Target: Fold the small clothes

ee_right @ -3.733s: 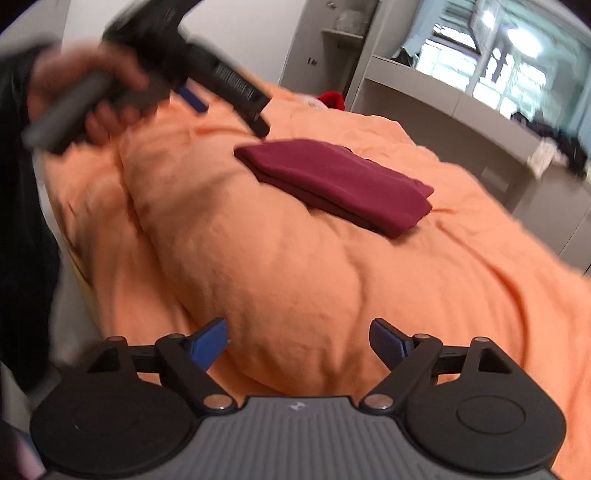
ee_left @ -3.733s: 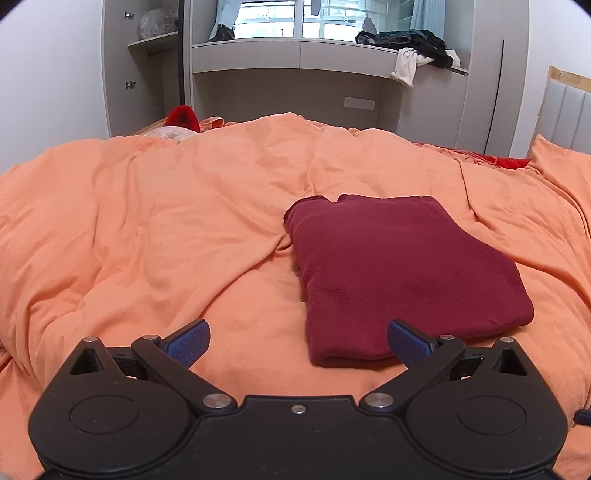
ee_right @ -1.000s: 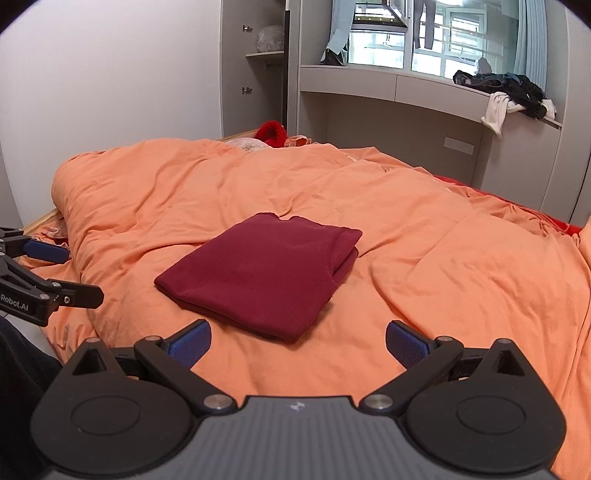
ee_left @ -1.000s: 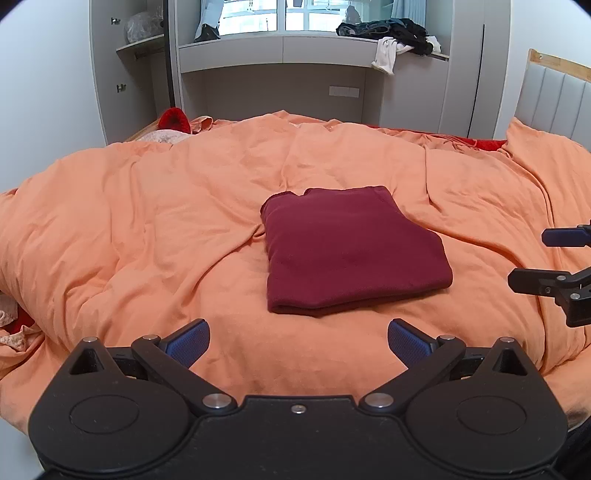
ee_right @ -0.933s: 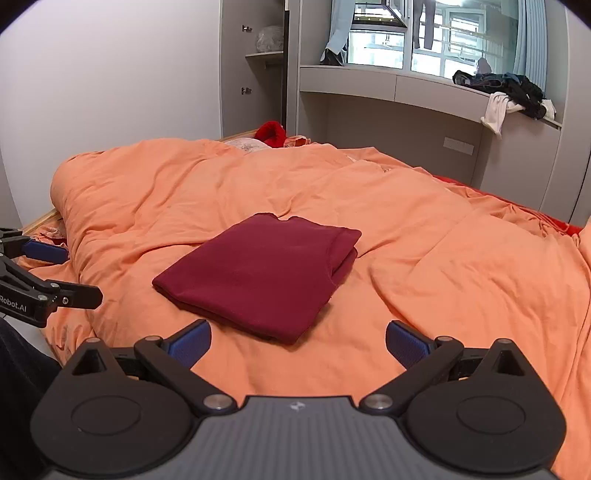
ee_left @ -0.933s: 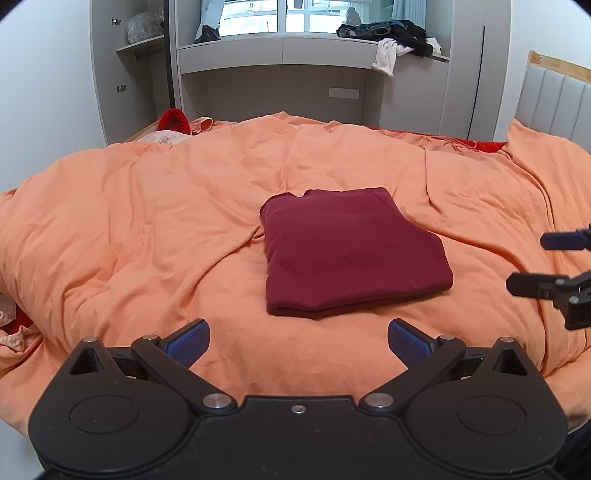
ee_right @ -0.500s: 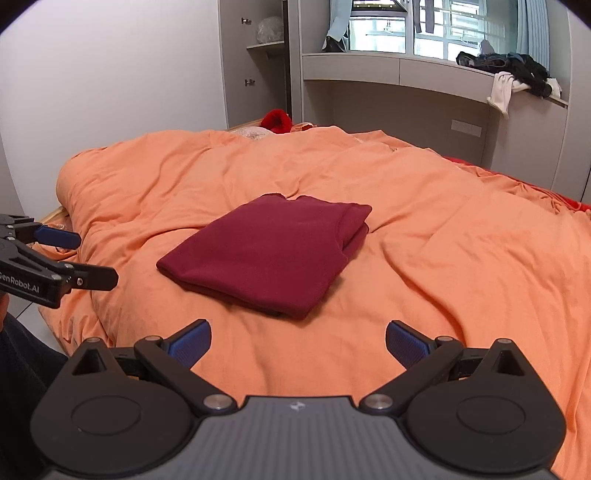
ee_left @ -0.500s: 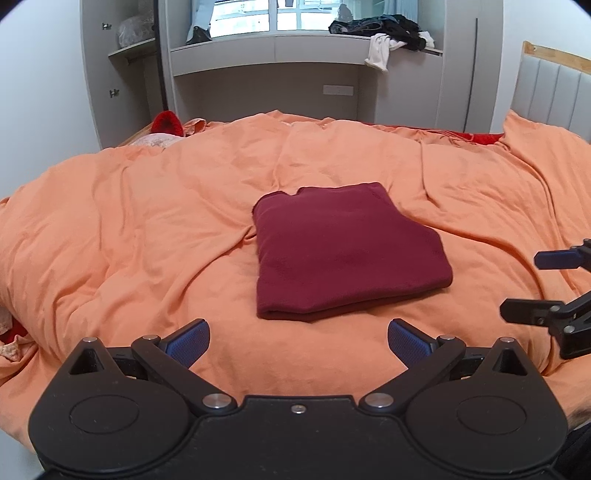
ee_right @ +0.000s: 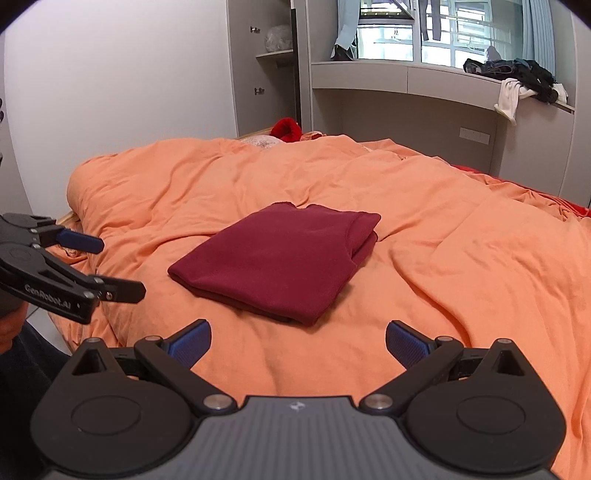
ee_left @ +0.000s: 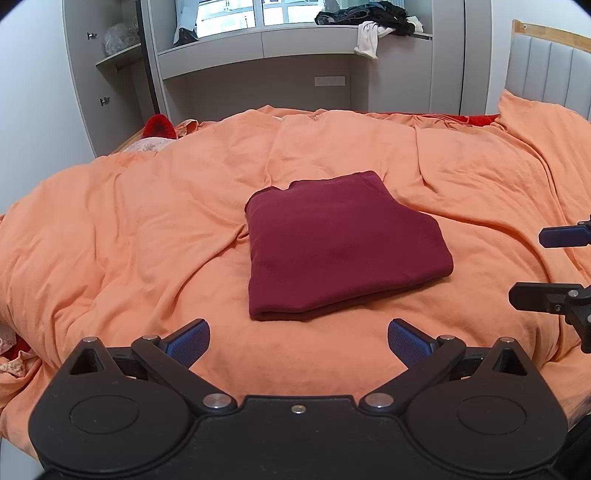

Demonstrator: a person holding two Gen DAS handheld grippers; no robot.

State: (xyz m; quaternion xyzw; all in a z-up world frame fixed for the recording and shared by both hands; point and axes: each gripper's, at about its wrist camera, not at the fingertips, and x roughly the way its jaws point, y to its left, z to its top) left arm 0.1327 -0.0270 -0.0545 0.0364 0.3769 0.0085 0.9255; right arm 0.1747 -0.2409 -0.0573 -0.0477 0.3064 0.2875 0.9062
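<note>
Both grippers have drawn back from the folded maroon garment (ee_left: pixel 343 243) since the first frames, when the left gripper (ee_left: pixel 298 338) hung right over its near edge and the right view was blurred with motion; now the garment sits wholly ahead of each set of fingers, apart from them, with bare duvet between. It lies flat near the middle of the rumpled orange duvet (ee_left: pixel 147 229), folded into a tidy, roughly rectangular block several layers thick. In the left wrist view its long axis runs from the near-left corner toward the far right, with the neckline notch at the far edge and a thick folded edge at the near side. In the right wrist view the garment (ee_right: pixel 280 258) is slewed, its stacked fold edges turned toward the right. The left gripper is spread wide, holding nothing, blue pads well apart; the right gripper (ee_right: pixel 298 338) is likewise agape and empty. Each shows in the other's view at the frame edge, off to the side of the garment and clear of it. Nothing lies between either gripper and the cloth. Beyond the bed stand grey built-in cabinets (ee_left: pixel 118 85) and a window ledge bearing a heap of dark clothes (ee_left: pixel 369 16) with a white cloth (ee_left: pixel 367 44) hanging over its edge; something red (ee_left: pixel 159 125) lies at the bed's far left corner, and a padded headboard (ee_left: pixel 546 70) rises at right.
</note>
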